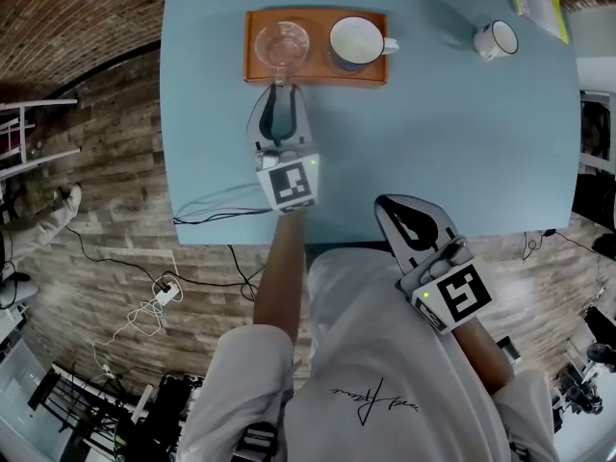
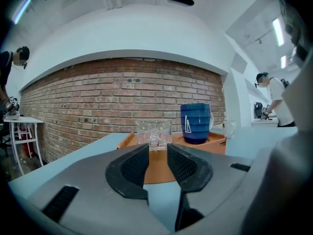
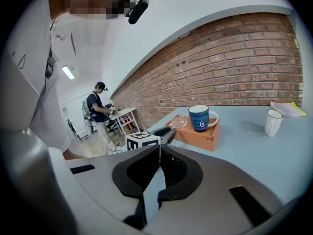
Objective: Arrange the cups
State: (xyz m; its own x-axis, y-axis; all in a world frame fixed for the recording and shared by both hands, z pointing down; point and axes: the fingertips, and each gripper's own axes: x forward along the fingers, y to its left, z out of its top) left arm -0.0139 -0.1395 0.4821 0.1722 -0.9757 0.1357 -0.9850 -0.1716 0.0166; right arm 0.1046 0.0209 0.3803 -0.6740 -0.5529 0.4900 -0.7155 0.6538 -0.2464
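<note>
An orange tray point(image 1: 318, 75) at the blue table's far side holds a clear glass cup point(image 1: 282, 44) on its left and a blue mug point(image 1: 356, 42) on its right. My left gripper point(image 1: 280, 89) stands open at the tray's near edge, its tips just short of the glass cup point(image 2: 154, 132), nothing between the pads. In the left gripper view the blue mug point(image 2: 196, 123) stands right of the glass. A white mug point(image 1: 496, 39) sits alone at the far right. My right gripper point(image 1: 385, 203) hangs shut and empty over the table's front edge.
A yellow-green booklet point(image 1: 537, 3) lies at the table's far right corner. Cables point(image 1: 154, 296) trail over the brick-pattern floor at the left. A person point(image 3: 100, 114) works at a small white table in the background.
</note>
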